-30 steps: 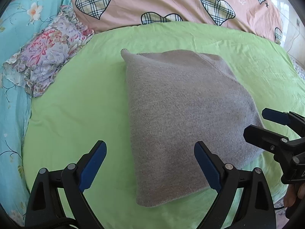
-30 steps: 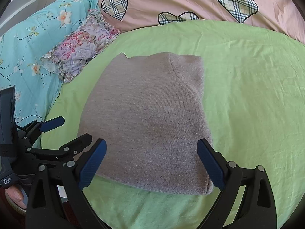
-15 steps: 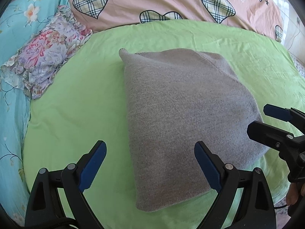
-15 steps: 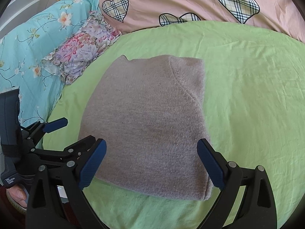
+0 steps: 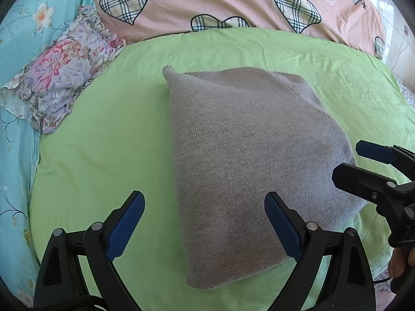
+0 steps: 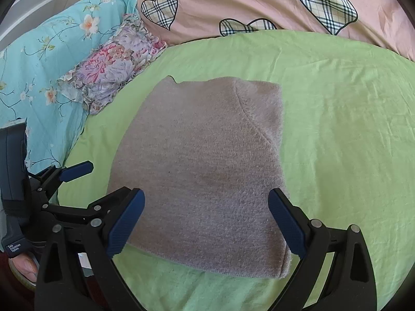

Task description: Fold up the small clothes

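sweater: grey knit (image 5: pixel 249 171), already folded to a compact block, flat on the green sheet (image 5: pixel 103 155); dead ahead of both jaw sets
long axis: runs away from us, near hem to far edge
left gripper (image 5: pixel 205 223): jaws wide apart, holding nothing; near-left corner sits between the pads, left pad over bare sheet
right gripper (image 6: pixel 207 217): jaws wide apart, holding nothing; near hem spans the gap, both pads at its ends
nearer: we judge right is better centred on the hem; left is offset to the left edge
edges: near hem thick and free; far-left corner pokes up
room: open sheet left, right and beyond; floral pillow (image 5: pixel 59 83) far-left, pink quilt (image 5: pixel 233 2) behind, both well apart
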{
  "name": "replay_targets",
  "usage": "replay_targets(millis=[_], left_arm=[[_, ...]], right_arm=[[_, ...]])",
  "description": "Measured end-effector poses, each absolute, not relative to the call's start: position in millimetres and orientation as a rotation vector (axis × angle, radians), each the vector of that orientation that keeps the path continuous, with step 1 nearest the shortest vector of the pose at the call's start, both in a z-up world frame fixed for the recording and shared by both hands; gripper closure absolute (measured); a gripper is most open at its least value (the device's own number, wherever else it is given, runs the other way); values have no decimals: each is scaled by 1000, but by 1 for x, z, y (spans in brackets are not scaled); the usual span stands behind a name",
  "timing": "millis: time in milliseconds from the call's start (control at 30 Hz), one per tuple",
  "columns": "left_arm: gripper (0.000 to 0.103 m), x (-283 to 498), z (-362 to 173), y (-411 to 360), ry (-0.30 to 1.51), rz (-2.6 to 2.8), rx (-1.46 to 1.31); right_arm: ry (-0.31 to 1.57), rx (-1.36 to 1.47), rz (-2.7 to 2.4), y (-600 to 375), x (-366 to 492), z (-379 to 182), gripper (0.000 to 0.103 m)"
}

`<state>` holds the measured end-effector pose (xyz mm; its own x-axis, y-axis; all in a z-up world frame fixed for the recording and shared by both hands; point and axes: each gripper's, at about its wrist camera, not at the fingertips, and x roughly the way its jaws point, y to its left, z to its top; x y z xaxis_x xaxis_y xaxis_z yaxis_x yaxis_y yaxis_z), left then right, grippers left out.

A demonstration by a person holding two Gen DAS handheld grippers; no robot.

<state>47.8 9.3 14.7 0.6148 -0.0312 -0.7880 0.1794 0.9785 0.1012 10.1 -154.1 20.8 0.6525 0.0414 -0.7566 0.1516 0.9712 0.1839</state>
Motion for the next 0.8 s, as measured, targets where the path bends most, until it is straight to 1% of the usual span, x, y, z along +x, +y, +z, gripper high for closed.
replay_targets(millis=[800], left_arm=[[9,54,24,20,881,-116,114]], right_arm=[[855,228,-94,-157,18,24,7]])
